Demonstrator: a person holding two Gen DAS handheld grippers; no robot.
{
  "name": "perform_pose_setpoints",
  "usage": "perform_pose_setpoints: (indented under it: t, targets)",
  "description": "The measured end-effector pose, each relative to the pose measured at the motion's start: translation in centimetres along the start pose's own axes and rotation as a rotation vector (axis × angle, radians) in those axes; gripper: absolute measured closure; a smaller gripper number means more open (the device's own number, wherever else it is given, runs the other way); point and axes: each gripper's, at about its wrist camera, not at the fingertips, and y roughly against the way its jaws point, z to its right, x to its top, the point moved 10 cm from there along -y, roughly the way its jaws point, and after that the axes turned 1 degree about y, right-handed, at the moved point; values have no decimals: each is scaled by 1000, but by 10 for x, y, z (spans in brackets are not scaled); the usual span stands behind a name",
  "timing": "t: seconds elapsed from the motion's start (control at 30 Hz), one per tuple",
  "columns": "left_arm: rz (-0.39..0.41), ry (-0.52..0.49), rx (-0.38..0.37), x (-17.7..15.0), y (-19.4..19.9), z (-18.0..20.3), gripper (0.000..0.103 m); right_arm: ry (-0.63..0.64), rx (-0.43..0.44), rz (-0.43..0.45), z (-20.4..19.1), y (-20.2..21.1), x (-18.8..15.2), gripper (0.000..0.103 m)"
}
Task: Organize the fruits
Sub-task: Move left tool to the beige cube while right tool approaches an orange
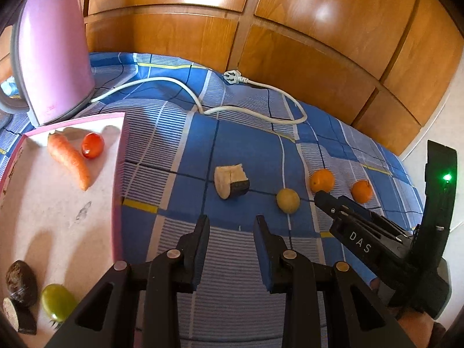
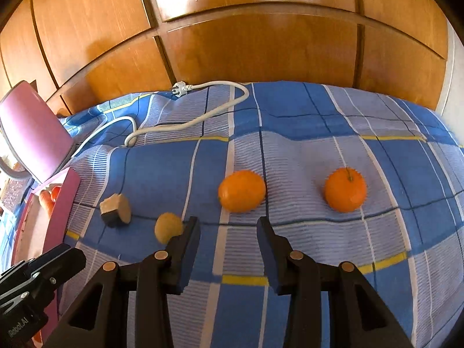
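Observation:
Two oranges (image 2: 242,190) (image 2: 345,190) lie on the blue checked cloth (image 2: 304,121), with a yellow round fruit (image 2: 168,227) and a pale cut piece with a dark end (image 2: 116,210) to their left. My right gripper (image 2: 228,221) hovers just in front of the nearer orange, open and empty. In the left wrist view my left gripper (image 1: 231,223) is open over bare cloth, short of the cut piece (image 1: 231,181) and yellow fruit (image 1: 287,200). The right gripper's tip (image 1: 322,197) sits beside an orange (image 1: 322,180); the other orange (image 1: 362,191) lies further right.
A pink-rimmed tray (image 1: 117,191) at left holds a carrot (image 1: 69,159), a red tomato (image 1: 92,145), a green tomato (image 1: 56,304) and dark cut pieces (image 1: 20,284). A pink kettle (image 1: 55,49) stands behind it; its white cord (image 1: 255,113) snakes across the cloth. Wooden panels (image 2: 246,49) close the back.

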Motion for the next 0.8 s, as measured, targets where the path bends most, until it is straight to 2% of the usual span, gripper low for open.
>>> perform_pose_setpoints:
  t: [0.13, 0.27, 0.4, 0.8]
  targets:
    - [-5, 12, 3, 6, -10, 0, 71, 22, -30, -2, 2, -10, 8, 61]
    - [-3, 14, 2, 12, -18, 1, 63, 37, -42, -4, 3, -16, 12, 61]
    - [1, 11, 2, 19, -23, 4, 62, 51, -64, -1, 6, -22, 15, 61]
    - [-30, 59, -14, 25, -48, 5, 62, 55, -43, -22, 8, -35, 19, 65]
